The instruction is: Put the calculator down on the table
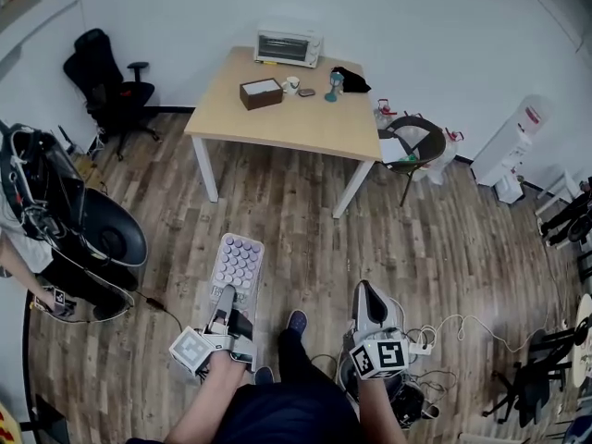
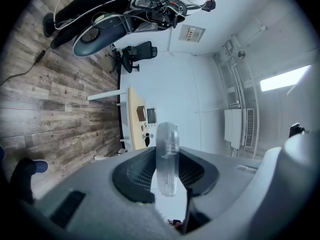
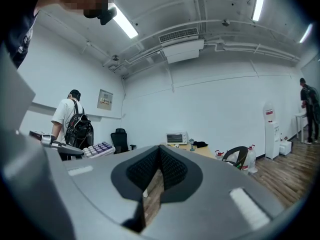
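- The calculator is up in the air over the wood floor, well short of the table. Its round keys face up in the head view.
- My left gripper has it: the jaws are clenched on its near end. In the left gripper view it shows edge-on, squeezed between the two pads.
- My right gripper is just off to the side, apart from the calculator. Its jaws are closed together with nothing between them (the right gripper view shows only floor through the slit).
- The table stands ahead by the far wall, carrying a toaster oven, a brown box, a mug and a black cloth.
- A black office chair stands to the table's left, and a water dispenser to its right.
- A person with a backpack stands at the left edge.
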`<state>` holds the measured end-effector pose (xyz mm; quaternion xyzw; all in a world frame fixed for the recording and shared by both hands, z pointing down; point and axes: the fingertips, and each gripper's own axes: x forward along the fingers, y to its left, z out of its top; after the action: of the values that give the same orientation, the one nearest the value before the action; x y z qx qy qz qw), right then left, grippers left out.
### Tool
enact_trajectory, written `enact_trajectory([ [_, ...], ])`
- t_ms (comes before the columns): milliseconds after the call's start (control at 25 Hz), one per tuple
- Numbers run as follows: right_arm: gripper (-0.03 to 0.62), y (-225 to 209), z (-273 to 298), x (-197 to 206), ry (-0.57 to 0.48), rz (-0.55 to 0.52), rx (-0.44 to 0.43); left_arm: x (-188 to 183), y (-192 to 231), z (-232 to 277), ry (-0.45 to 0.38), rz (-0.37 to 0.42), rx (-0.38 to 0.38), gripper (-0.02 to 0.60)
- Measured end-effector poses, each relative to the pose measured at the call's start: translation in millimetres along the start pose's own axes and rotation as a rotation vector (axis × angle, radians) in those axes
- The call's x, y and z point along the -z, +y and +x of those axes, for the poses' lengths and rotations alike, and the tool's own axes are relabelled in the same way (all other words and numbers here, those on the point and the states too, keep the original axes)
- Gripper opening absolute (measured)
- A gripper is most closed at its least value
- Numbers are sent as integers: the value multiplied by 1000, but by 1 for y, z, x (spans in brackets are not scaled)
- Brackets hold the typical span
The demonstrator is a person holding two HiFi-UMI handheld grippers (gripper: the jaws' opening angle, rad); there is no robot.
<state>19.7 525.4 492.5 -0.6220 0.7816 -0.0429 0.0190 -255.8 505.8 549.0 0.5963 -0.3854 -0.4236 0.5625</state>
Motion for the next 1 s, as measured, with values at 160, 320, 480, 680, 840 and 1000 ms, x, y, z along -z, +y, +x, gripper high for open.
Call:
enact_trajectory([
  [160, 9, -19, 40, -5, -13, 0, -8, -8, 8, 31, -13, 16, -15, 98],
  [320, 9, -45, 86, -14, -22, -10, -26, -8, 8, 82, -22, 15, -8, 98],
  [480, 9, -79, 127, -21, -9, 3, -31, -3, 9, 130, -28, 31, -31, 98],
  [680, 9, -128, 189, -26, -6, 16, -52, 6, 10, 203, -46, 49, -39, 98],
  [840, 9, -158, 229, -28, -8, 23, -85, 13, 12, 248, -68, 68, -36, 98],
  [1000, 9, -179, 266, -23, 2, 41, -107, 16, 8, 280, -91, 61, -31, 98],
])
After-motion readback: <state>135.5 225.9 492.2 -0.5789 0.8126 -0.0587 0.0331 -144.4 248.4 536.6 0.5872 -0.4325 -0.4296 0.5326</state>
